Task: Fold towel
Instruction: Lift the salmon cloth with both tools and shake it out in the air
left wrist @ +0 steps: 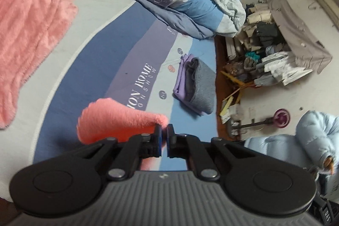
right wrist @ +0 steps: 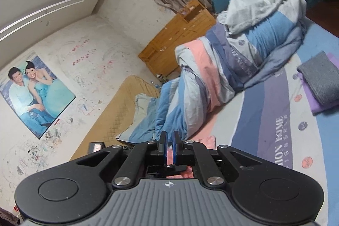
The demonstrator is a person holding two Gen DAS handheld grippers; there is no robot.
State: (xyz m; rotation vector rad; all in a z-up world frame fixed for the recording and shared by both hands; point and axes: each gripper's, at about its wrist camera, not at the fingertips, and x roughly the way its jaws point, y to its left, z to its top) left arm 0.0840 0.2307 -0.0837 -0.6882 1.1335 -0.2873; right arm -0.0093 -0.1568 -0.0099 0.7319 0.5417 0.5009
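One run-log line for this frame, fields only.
stage: lifting corner | left gripper: shut on pink towel | right gripper: nearly shut, grip unclear | bed: folded grey and purple cloths

pink towel (right wrist: 206, 139) mostly hidden behind right claw (right wrist: 169, 148), perhaps gripped

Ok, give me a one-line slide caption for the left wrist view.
Left gripper pinches a lifted corner of the pink towel above the bed sheet, with folded clothes beyond.

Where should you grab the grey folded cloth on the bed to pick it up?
Probably at the rounded folded edge of the grey cloth, coming from above with one finger on each side. The layers are joined there, so it should lift as one bundle off the purple cloth below.
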